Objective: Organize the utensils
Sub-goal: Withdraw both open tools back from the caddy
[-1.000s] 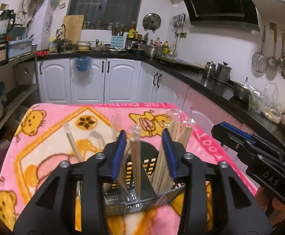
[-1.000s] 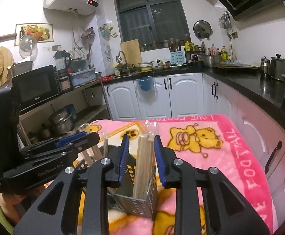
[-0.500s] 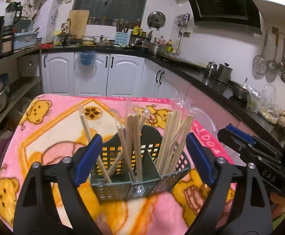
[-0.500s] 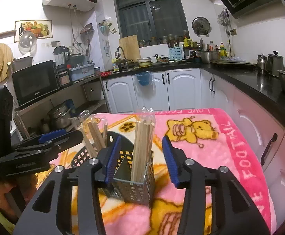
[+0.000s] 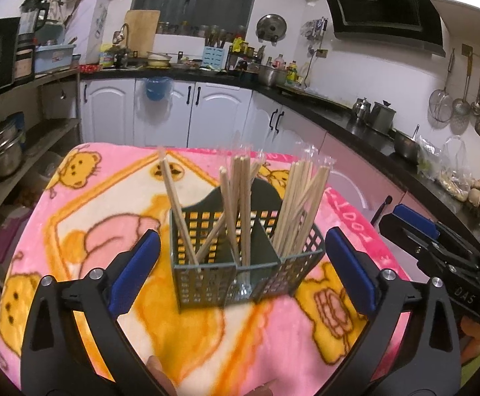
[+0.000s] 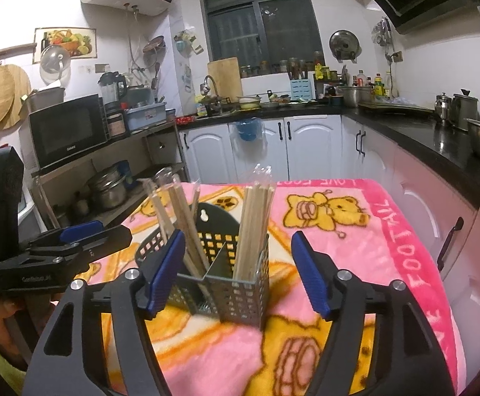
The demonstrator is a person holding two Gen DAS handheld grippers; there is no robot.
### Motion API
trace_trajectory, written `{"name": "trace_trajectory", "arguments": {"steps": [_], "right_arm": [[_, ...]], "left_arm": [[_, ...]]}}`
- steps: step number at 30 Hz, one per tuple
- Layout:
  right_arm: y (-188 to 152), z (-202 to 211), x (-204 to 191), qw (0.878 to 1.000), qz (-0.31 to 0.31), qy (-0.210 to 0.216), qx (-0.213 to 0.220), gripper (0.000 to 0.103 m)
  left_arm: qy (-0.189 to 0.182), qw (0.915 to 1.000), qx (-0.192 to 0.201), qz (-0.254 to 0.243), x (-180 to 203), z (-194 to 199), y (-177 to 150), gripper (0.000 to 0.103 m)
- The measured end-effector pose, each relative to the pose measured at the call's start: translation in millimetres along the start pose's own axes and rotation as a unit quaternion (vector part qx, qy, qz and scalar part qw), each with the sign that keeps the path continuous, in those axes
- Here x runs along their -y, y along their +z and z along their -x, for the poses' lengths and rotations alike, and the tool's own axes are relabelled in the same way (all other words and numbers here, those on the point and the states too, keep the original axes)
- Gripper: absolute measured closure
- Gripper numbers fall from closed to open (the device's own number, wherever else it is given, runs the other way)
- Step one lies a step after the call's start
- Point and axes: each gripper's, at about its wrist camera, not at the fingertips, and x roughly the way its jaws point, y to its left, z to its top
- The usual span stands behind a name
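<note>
**A:** Where does the utensil holder [image 5: 245, 260] stand?

**B:** On the pink bear-print blanket [image 5: 108, 204], around the middle of it, upright. It is a dark perforated caddy with compartments divided by solid walls, and a taller arched back panel on its far side.

**A:** What is in it?

**B:** Wrapped wooden chopsticks [image 5: 240, 204]. In the left wrist view one pair leans in the left compartment, a bundle stands in the middle one, and a fuller bundle [image 5: 301, 204] fans out in the right one. Clear wrapper ends stick up above the tips.

**A:** And the left gripper [image 5: 243, 274]?

**B:** Its jaws have just been opening and stand wide, one blue pad on each side of the holder, both clear of its walls. Nothing is gripped.

**A:** The right gripper [image 6: 238, 270]?

**B:** Its jaws too have just been opening. They are spread, with the near corner of the holder and the right-hand bundle between them in view, but the pads press on nothing.

**A:** Do the two see each other?

**B:** Yes. The right one shows at the right edge of the left view, and the left one at the left edge of the right view, with a hand [image 6: 6, 310] under it.

**A:** Anything behind?

**B:** White kitchen cabinets [image 5: 161, 112] beyond the far end of the blanket.
</note>
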Motion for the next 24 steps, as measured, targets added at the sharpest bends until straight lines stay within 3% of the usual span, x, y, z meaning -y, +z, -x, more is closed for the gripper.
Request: {"name": "trace_trajectory", "arguments": {"steps": [9,24], "right_arm": [[-24,8,-5,1.000,0.005,0.001,-0.017,0.025],[-69,7,-12,0.999,0.004,-0.008,-0.046,0.019]], "left_arm": [[0.012,0.9998,-0.015,0.005,-4,7,-28,0.011],[0.027,0.9994,-0.016,0.013,-14,12,-70,0.011]]}}
